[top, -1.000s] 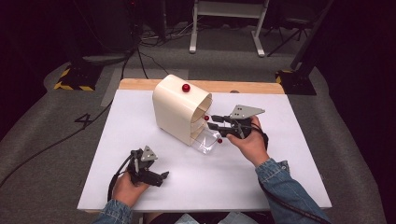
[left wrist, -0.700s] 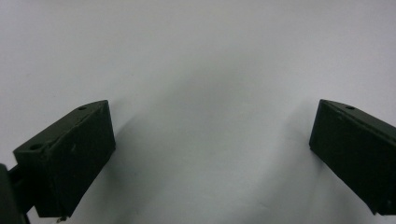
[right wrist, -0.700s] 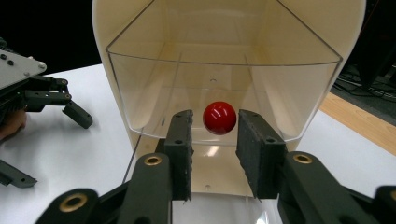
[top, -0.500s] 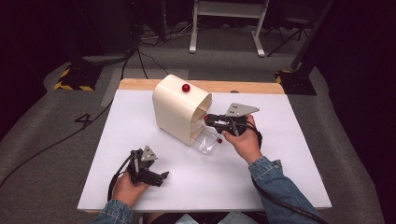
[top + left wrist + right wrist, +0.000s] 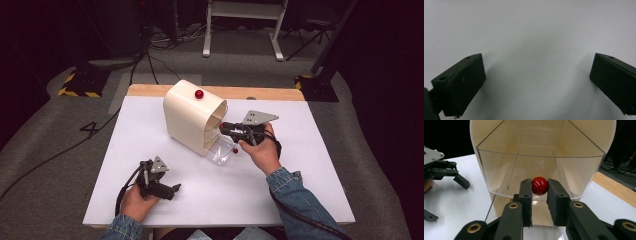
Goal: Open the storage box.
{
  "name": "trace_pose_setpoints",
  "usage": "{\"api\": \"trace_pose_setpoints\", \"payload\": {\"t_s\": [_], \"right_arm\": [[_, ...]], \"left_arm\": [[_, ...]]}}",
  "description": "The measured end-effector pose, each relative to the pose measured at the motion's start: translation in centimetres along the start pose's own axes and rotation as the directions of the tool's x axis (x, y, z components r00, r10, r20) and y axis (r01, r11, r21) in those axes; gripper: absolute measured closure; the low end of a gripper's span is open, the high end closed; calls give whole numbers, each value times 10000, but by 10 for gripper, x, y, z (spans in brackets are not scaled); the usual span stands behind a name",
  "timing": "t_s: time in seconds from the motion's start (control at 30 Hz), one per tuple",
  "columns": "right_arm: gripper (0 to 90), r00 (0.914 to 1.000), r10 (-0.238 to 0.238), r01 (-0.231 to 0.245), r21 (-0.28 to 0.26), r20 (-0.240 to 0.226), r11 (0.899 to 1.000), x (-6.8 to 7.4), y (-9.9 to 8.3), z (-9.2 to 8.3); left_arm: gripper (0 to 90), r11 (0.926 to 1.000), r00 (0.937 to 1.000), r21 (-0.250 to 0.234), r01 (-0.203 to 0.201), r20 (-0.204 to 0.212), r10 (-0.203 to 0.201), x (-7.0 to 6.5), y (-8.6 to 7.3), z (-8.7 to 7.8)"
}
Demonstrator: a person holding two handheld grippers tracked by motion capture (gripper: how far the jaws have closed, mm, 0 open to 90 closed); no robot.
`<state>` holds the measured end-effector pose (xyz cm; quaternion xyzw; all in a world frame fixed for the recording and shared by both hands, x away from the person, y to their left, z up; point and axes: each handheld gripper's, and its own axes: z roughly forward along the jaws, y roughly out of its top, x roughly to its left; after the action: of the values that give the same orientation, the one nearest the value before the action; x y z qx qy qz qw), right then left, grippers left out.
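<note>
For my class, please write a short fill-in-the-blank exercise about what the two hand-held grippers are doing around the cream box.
1. The right hand-held gripper is shut on a small ____ knob.
2. That knob sits on a ____ plastic drawer front of the cream box.
3. The left hand-held gripper has its jaws ____ above the white table.

Missing words: red; clear; open

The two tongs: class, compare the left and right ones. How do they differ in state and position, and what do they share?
The left tongs are open with nothing between the jaws; the right tongs are shut on a red knob. The left tongs sit low over the bare white table near its front edge; the right tongs reach to the cream box. Both have black jaws and are hand-held.
</note>
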<state>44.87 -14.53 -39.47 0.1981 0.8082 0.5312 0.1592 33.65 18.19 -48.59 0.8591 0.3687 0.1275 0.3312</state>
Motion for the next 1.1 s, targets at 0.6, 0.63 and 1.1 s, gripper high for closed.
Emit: {"api": "trace_pose_setpoints", "payload": {"t_s": [0.6, 0.63, 1.1], "right_arm": [[744, 9999, 48, -48, 25, 111, 10000, 3, -12, -36], [744, 9999, 76, -76, 34, 124, 10000, 3, -13, -39], [744, 9995, 234, -232, -116, 211, 9997, 4, -23, -63]], "left_arm": [[3, 10000, 10000, 55, -10, 13, 10, 0, 1, 0], [3, 10000, 10000, 56, -10, 15, 10, 0, 1, 0], [3, 10000, 10000, 53, -7, 13, 7, 0, 1, 0]]}}
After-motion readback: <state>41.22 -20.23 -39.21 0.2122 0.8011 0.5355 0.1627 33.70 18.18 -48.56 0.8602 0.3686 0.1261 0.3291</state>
